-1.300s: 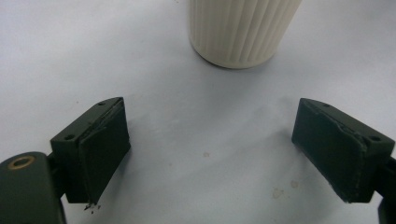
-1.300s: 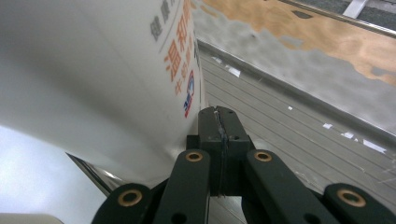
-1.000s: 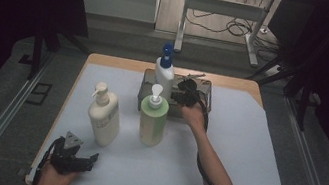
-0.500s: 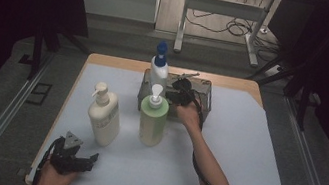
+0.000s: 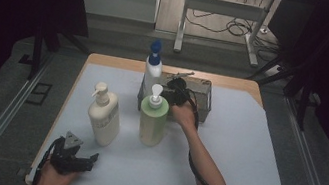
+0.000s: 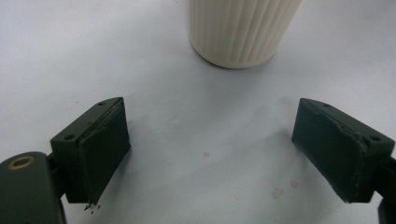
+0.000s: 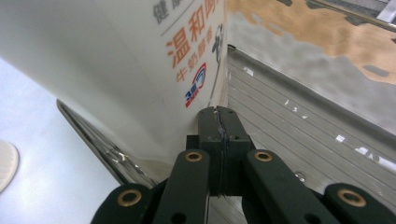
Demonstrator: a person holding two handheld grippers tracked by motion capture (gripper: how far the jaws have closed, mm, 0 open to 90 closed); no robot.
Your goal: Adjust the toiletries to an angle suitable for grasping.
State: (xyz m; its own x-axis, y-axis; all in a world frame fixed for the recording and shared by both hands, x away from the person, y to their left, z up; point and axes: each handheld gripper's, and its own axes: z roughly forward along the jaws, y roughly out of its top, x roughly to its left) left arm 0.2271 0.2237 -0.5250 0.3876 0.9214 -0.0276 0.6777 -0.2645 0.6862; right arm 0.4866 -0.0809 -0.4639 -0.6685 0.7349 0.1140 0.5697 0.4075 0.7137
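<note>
A white bottle with a blue pump (image 5: 152, 72) stands at the left end of a shallow metal tray (image 5: 203, 104) at the back of the table. My right gripper (image 5: 171, 92) is shut, nothing between its jaws, with its tip against that bottle's lower side. In the right gripper view the closed tips (image 7: 219, 116) meet the white bottle (image 7: 140, 70), which bears orange print, above the ribbed tray floor (image 7: 303, 130). My left gripper (image 5: 74, 158) rests open near the front left edge; its jaws (image 6: 212, 121) face the ribbed base of a cream bottle (image 6: 238, 32).
A green pump bottle (image 5: 153, 120) stands just in front of the tray, close to my right forearm. The cream pump bottle (image 5: 103, 117) is left of it. A white sheet (image 5: 253, 158) covers the table. Beyond the far edge are a floor and a stand's legs.
The blue-pump bottle's top has shifted to the left, with the shut right gripper following against it. The left gripper has stayed where it was.
</note>
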